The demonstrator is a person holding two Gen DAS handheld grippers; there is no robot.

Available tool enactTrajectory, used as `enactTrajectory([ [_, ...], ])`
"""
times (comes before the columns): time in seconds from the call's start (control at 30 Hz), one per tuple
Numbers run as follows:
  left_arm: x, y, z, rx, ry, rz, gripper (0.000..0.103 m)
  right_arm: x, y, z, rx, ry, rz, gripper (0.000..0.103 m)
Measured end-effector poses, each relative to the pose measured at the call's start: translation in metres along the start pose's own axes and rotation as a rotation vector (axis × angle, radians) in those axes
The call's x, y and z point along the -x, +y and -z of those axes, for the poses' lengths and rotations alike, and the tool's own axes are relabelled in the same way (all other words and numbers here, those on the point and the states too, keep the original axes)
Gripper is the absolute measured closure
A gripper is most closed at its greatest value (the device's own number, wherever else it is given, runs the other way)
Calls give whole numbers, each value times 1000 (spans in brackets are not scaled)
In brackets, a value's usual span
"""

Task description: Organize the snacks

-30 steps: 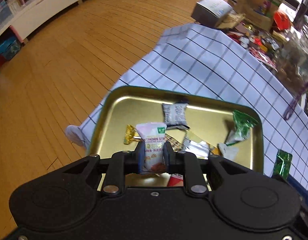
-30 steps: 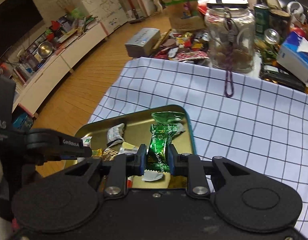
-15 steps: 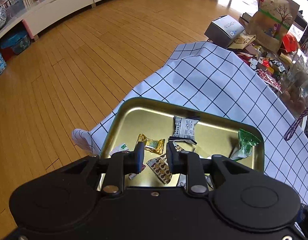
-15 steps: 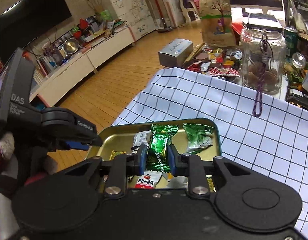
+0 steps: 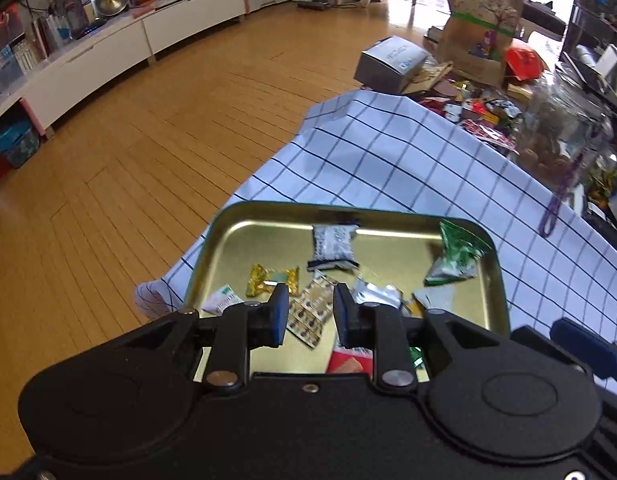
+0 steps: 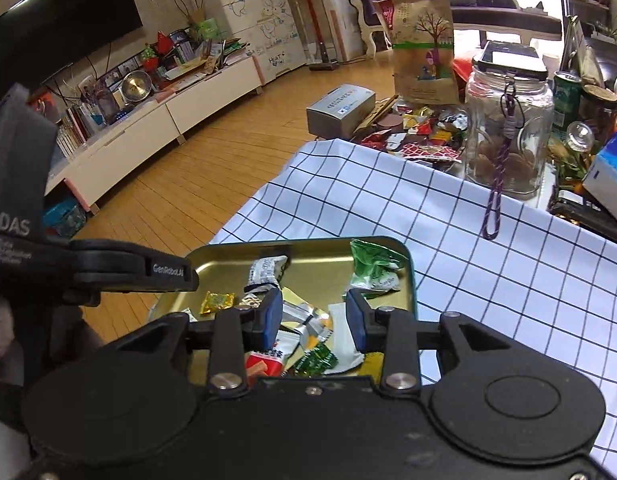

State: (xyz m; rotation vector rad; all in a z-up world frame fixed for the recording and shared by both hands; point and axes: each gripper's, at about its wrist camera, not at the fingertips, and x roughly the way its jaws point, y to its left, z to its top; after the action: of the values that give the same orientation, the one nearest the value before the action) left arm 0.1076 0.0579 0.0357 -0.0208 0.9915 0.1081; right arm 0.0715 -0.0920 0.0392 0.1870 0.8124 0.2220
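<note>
tray (image 5: 268, 236): glossy gold metal. tablecloth (image 5: 388, 160): matt checked cloth. floor (image 5: 148, 140): smooth wood. jar (image 6: 508, 120): clear, probably glass. wrappers (image 5: 456, 256): shiny foil.

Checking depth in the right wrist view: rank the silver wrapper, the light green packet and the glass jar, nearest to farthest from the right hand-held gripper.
1. Silver wrapper, in the tray just beyond the right hand-held gripper.
2. Light green packet, in the tray's far right corner.
3. Glass jar, beyond the checked cloth, to the right.

Free room: checked cloth (image 6: 488, 280) right of tray (image 6: 411, 280) lies bare.
Obstacles: glass jar (image 6: 508, 128), clutter behind.
</note>
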Motion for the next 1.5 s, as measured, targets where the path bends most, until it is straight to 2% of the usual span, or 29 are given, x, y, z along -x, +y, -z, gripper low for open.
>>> enactTrajectory([
  [0.13,6,-6,17,-19,-5,14,69,5,-6,11,1,12,37,65],
  [0.37,22,-10,41,-34,-57,8,69,17,-13,29,6,10,97,64],
  [0.5,26,-10,53,-17,-60,11,69,22,-16,40,-1,10,129,62],
  [0.73,29,-17,74,-60,-56,1,69,33,-17,61,-5,19,175,59],
  [1.03,40,-21,80,-106,-109,29,68,45,-24,76,-53,21,210,57],
  [1.5,39,-22,80,-74,-95,71,68,41,-28,79,-76,34,225,56],
])
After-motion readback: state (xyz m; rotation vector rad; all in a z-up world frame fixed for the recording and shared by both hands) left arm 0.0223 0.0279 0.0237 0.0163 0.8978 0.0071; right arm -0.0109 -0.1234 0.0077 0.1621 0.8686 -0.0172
